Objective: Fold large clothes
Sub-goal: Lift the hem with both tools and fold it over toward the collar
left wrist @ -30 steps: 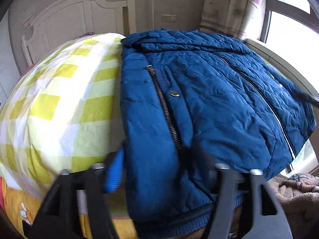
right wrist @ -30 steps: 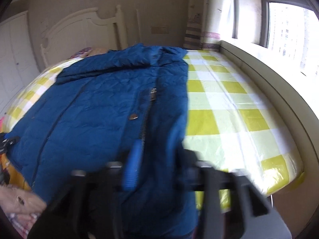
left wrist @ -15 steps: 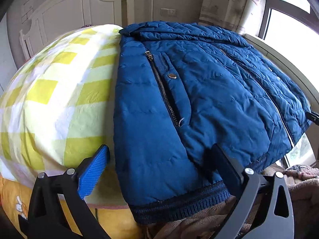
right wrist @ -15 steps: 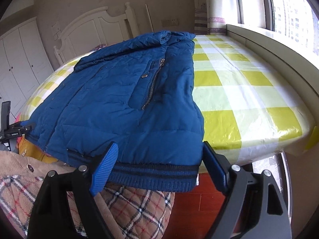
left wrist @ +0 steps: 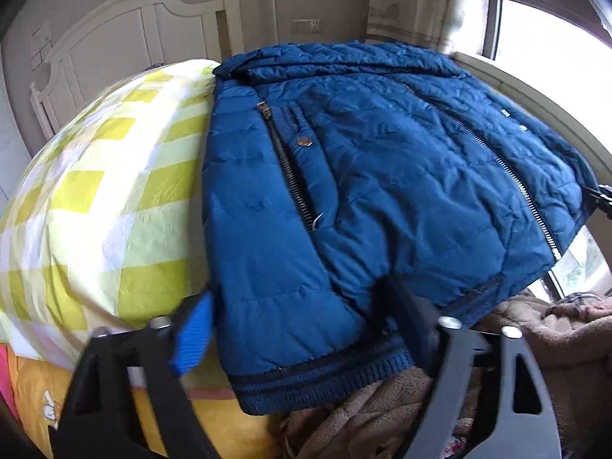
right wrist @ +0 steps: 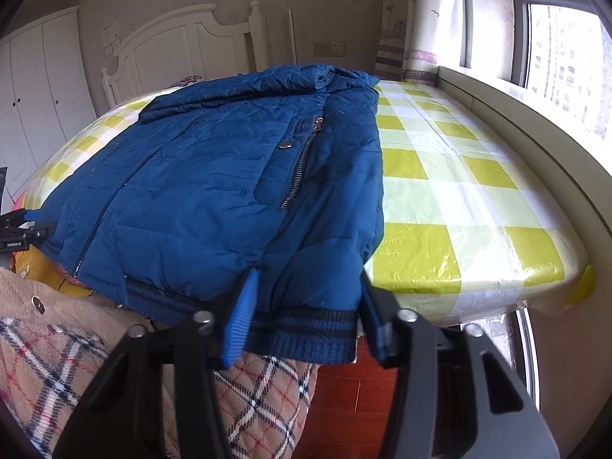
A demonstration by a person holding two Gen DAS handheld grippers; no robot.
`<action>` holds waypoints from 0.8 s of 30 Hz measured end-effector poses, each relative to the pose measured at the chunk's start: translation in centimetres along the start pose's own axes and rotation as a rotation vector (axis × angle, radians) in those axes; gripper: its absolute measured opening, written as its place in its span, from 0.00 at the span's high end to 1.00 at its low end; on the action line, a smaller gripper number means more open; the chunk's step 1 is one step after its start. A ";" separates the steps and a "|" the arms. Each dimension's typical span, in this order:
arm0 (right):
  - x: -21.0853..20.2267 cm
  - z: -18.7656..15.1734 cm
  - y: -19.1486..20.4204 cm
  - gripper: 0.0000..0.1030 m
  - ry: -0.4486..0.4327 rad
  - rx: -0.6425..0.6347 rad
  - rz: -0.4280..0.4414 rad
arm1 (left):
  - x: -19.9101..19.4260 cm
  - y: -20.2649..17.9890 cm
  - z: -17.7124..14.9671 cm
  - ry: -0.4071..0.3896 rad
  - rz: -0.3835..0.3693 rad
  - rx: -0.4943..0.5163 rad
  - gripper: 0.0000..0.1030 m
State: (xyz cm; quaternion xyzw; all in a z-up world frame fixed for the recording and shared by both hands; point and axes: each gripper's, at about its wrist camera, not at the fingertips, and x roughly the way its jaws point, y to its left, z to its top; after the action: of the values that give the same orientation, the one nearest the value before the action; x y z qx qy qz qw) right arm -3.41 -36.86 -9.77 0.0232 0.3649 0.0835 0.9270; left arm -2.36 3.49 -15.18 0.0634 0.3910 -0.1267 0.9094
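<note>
A blue quilted jacket is lying front-up across a bed covered in a yellow-and-white checked sheet, with its collar pointing toward the white headboard and its dark ribbed hem hanging over the near edge of the bed. A pocket zip and a metal snap are showing on each front panel, and the main zip is running down the middle.

The left gripper is sitting at the hem on one side of the jacket. Its jaws are standing wide apart: the blue-padded finger is lying just outside the jacket's side edge, over the sheet, while the other finger is pressing into the padded fabric above the hem, so a broad band of the jacket's lower corner is lying between them, not pinched.

The right gripper is sitting at the hem on the opposite side. Its jaws are likewise spread wide, one blue pad resting against the fabric above the hem and the other at the jacket's outer side edge, with the corner lying loosely between them.

Below the bed edge, a tan fleece garment with a plaid lining is lying in a heap. A curtain and a bright window are standing beside the bed.
</note>
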 end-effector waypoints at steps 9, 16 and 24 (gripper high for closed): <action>-5.0 0.5 2.1 0.86 -0.141 0.007 0.119 | -5.2 4.1 0.2 -0.096 -0.205 -0.166 0.90; -13.4 2.8 3.3 0.86 -0.339 0.037 0.262 | -12.1 8.0 1.7 -0.254 -0.401 -0.313 0.90; -8.3 17.1 0.2 0.86 -0.368 0.082 0.241 | -7.1 12.6 17.4 -0.266 -0.474 -0.435 0.89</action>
State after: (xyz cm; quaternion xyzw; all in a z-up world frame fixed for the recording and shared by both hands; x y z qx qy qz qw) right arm 2.24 -37.80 8.35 0.1191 0.1874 0.1730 0.9596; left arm 8.55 13.16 2.17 -0.2415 0.2909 -0.2552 0.8899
